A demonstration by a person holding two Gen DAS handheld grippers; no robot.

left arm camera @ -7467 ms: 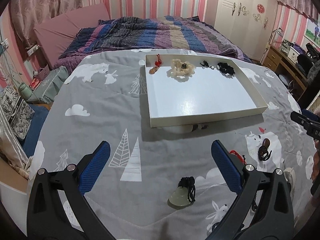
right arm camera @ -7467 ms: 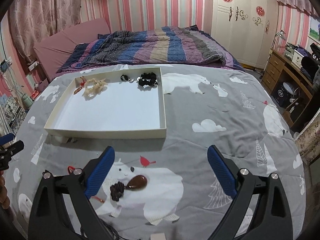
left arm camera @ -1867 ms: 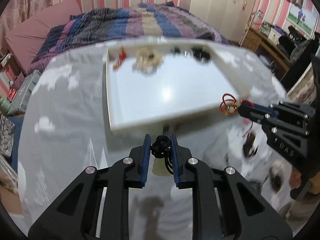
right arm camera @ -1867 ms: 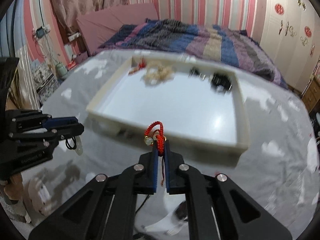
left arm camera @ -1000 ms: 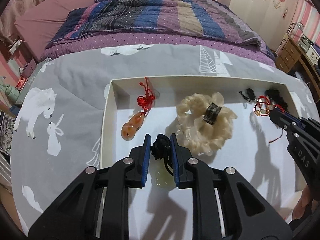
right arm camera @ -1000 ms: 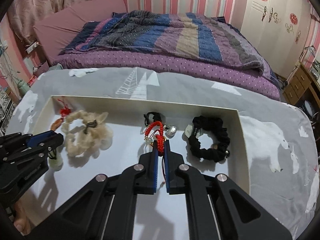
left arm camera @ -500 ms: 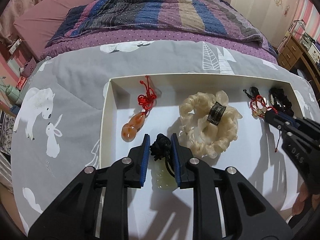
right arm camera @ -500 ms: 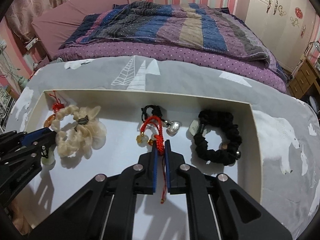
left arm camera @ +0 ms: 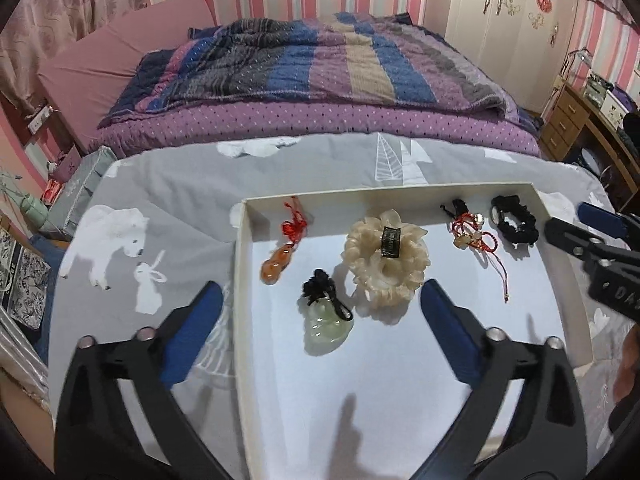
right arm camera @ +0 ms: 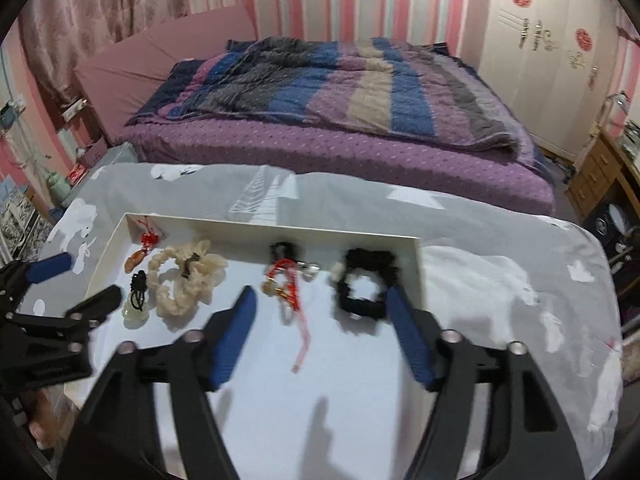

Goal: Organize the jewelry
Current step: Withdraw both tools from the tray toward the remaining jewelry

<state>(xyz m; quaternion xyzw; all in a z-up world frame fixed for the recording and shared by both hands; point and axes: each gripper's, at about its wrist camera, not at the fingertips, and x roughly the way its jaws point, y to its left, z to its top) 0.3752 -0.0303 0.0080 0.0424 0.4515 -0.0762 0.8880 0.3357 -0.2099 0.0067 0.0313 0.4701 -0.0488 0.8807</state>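
Observation:
A white tray point(left arm camera: 242, 280) lies on the grey bear-print cloth. My left gripper point(left arm camera: 320, 298) hovers over it with its jaws opening; the pale jade pendant on a black cord point(left arm camera: 326, 326) lies loose on the tray floor below them. My right gripper point(right arm camera: 320, 298) is also opening, above the red cord bracelet point(right arm camera: 286, 284), which rests free in the tray. An orange pendant point(left arm camera: 276, 266), a cream scrunchie point(left arm camera: 386, 264) and a black scrunchie point(right arm camera: 366, 280) lie along the tray's far side. Each gripper shows in the other's view: right gripper point(left arm camera: 576, 222), left gripper point(right arm camera: 84, 280).
A bed with a striped quilt point(left arm camera: 320, 68) stands right behind the cloth-covered surface point(left arm camera: 168, 200). A white wardrobe point(right arm camera: 552, 48) and a wooden desk point(left arm camera: 576, 120) are at the right. Bags and boxes point(left arm camera: 24, 280) crowd the floor at the left.
Both grippers opened and let go: the jade pendant and the red bracelet now lie in the tray. Both hands rose and drew back a little.

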